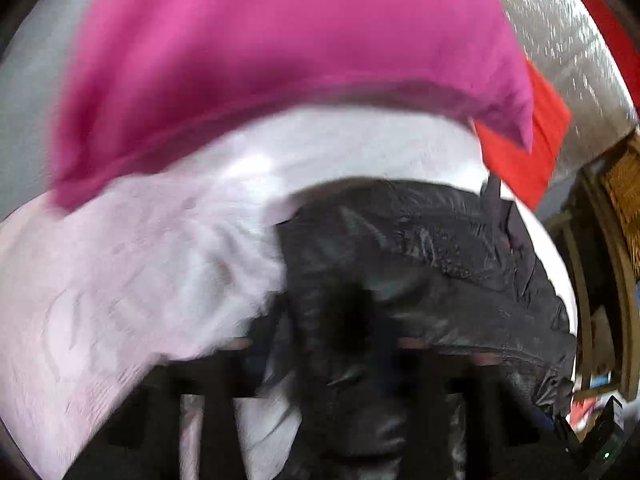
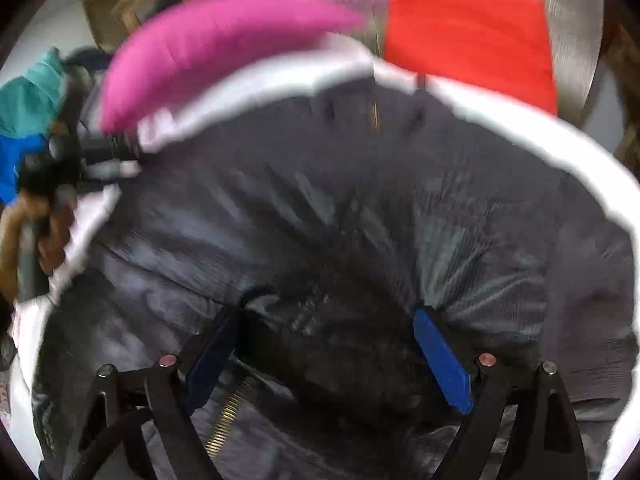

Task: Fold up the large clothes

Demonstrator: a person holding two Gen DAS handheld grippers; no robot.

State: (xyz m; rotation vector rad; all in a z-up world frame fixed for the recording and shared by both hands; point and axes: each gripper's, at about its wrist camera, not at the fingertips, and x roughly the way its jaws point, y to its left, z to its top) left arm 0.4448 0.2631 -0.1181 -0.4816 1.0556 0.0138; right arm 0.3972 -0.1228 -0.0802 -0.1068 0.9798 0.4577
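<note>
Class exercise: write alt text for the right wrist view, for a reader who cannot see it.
A dark padded jacket lies spread on a white sheet, with the right gripper, its jaws wide apart, over the fabric. Behind lie a pink cloth and a red cloth.

A jacket (image 2: 320, 200) lies spread on a bed (image 2: 520, 132). Behind it, two pillows (image 2: 224, 36) sit side by side, one left, one right.

No legible text, label, brand, number or sign is visible in either wrist view; faint raised marks on the pale pink cloth (image 1: 120, 280) beside the dark jacket (image 2: 340, 200) are too blurred to read as characters.
</note>
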